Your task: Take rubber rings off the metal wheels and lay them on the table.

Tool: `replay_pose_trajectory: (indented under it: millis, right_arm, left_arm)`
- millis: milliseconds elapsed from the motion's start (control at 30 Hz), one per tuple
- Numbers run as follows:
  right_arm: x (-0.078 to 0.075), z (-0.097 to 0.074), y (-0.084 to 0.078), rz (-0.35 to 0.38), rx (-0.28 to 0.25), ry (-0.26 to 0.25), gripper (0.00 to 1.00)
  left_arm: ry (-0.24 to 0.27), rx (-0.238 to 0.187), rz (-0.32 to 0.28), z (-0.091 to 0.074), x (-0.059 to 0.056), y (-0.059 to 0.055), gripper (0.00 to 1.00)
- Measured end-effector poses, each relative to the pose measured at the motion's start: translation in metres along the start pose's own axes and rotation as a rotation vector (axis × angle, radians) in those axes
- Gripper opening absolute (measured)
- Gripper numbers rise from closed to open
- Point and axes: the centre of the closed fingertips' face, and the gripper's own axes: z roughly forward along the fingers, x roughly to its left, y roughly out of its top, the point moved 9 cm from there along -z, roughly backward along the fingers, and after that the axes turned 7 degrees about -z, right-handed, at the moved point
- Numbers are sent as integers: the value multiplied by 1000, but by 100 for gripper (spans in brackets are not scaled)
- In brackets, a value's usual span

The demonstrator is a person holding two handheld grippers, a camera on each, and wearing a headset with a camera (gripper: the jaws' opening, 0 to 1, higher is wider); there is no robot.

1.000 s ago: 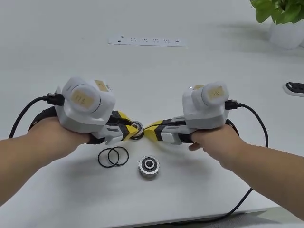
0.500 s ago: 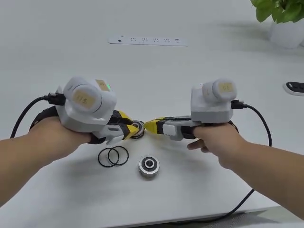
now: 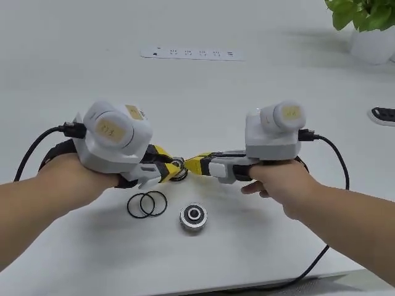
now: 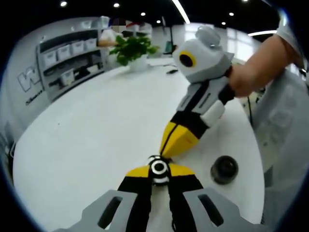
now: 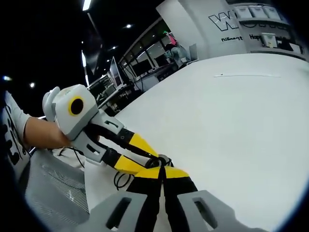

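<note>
My left gripper (image 3: 175,169) (image 4: 158,169) is shut on a small metal wheel (image 3: 178,168) (image 4: 158,167) (image 5: 162,159) and holds it above the table. The wheel carries a black rubber ring (image 4: 158,159) around its rim. My right gripper (image 3: 187,164) (image 5: 163,167) comes in from the right with its jaws shut, and its yellow tips pinch at that rim. A second metal wheel (image 3: 194,216) (image 4: 224,169) lies flat on the table below. Two loose rubber rings (image 3: 147,203) (image 5: 119,181) lie overlapping to its left.
A white power strip (image 3: 191,53) lies far back on the white table (image 3: 203,105). A potted plant (image 3: 364,24) (image 4: 133,48) stands at the back right, and a dark object (image 3: 382,115) lies at the right edge. Cables trail from both grippers.
The right gripper has rolled upright and edged left, so its tips now meet the wheel held by the left gripper. The left gripper, the rings and the lying wheel stay put.
</note>
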Motion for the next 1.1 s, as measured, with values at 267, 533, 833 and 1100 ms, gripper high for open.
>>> replay_pose_trajectory:
  millis: [267, 533, 833, 1100]
  right_arm:
    - [1, 3, 0, -7, 1, 11, 0]
    - [6, 5, 4, -17, -20, 46, 0]
    - [2, 6, 2, -37, -7, 29, 0]
    - [1, 5, 2, -20, -11, 27, 0]
  left_arm:
    - [2, 1, 0, 0, 0, 0, 12]
    - [2, 0, 0, 0, -1, 0, 12]
    - [0, -1, -4, 1, 0, 0, 12]
    - [-10, -5, -2, 1, 1, 0, 13]
